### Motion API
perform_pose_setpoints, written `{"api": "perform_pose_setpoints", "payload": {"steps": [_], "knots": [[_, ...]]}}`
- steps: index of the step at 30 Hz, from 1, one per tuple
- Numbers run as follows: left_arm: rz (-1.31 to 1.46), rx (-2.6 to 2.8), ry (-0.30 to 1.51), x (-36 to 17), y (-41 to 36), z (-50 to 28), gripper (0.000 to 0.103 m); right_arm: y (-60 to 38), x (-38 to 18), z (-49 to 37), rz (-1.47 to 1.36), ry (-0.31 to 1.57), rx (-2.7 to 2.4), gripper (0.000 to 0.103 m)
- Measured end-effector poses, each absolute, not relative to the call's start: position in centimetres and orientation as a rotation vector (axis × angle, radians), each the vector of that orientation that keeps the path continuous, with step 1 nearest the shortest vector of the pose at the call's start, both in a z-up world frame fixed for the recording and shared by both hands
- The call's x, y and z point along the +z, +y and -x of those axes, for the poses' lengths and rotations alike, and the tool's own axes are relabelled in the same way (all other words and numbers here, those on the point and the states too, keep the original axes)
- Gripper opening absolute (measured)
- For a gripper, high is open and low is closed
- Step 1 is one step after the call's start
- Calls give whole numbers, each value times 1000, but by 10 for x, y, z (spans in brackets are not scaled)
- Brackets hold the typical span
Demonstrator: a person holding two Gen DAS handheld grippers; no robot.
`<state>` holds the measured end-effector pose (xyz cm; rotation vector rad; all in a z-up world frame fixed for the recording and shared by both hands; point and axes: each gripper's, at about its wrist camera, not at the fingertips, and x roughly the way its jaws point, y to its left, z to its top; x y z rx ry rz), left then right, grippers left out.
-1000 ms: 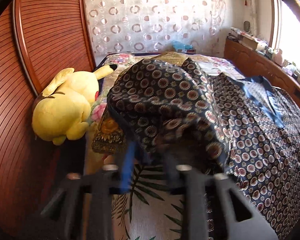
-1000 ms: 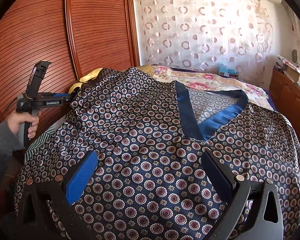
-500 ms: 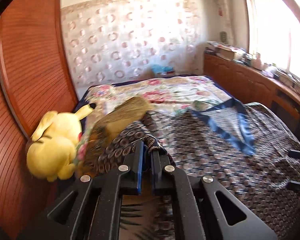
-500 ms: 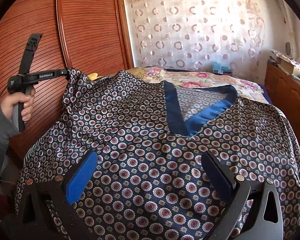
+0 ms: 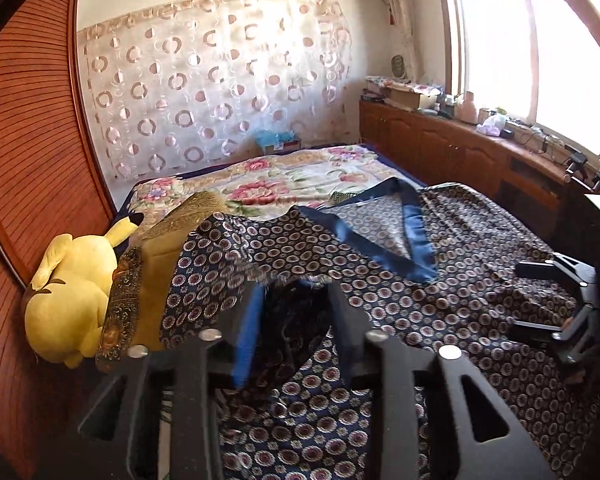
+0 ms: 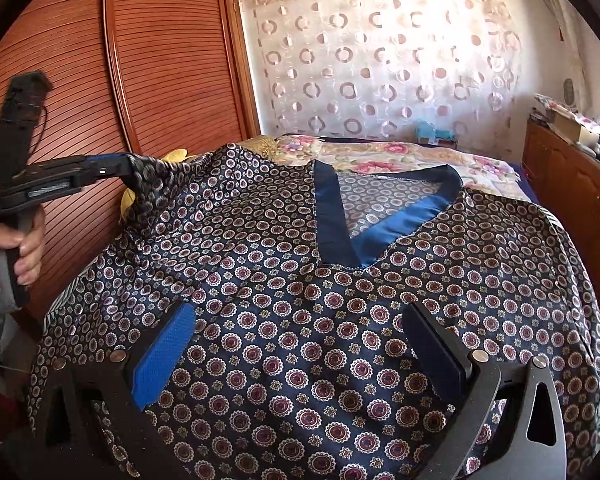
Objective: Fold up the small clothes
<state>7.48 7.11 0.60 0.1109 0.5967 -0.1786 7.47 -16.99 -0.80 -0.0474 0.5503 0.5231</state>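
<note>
A navy patterned top with a blue V-neck band lies spread on the bed; it also shows in the left wrist view. My left gripper has cloth between its fingers, which stand partly apart; in the right wrist view it pinches the top's left shoulder corner and holds it lifted. My right gripper is wide open just above the top's lower front, with nothing between its fingers. It shows at the right edge of the left wrist view.
A yellow plush toy and a gold patterned cushion lie at the bed's left edge by the wooden wardrobe doors. A floral bedspread covers the far bed. Wooden cabinets with clutter run along the right.
My left gripper has lifted the top's left shoulder and drawn it outward to the left, and its fingers now stand wider apart. My right gripper has stayed open over the top.
</note>
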Motion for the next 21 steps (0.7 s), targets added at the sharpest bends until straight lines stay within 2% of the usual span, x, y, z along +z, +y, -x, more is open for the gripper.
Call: {"api": "perform_pose_setpoints", "payload": {"steps": [5,10,12,15,21], "knots": [[-107,-170,596,2,74,-60,43,-170,-2,-75,66,546,523,103],[-56,-127,571,0,97,-47,64,-161,7,-78,106,537,548,103],[-25,-111,559,-1,108,-42,77,-155,12,-81,119,532,571,103],[14,-92,543,-1,121,-34,81,-139,19,-87,146,524,611,102],[43,-18,516,-3,145,-18,81,-102,29,-112,183,527,695,99]]}}
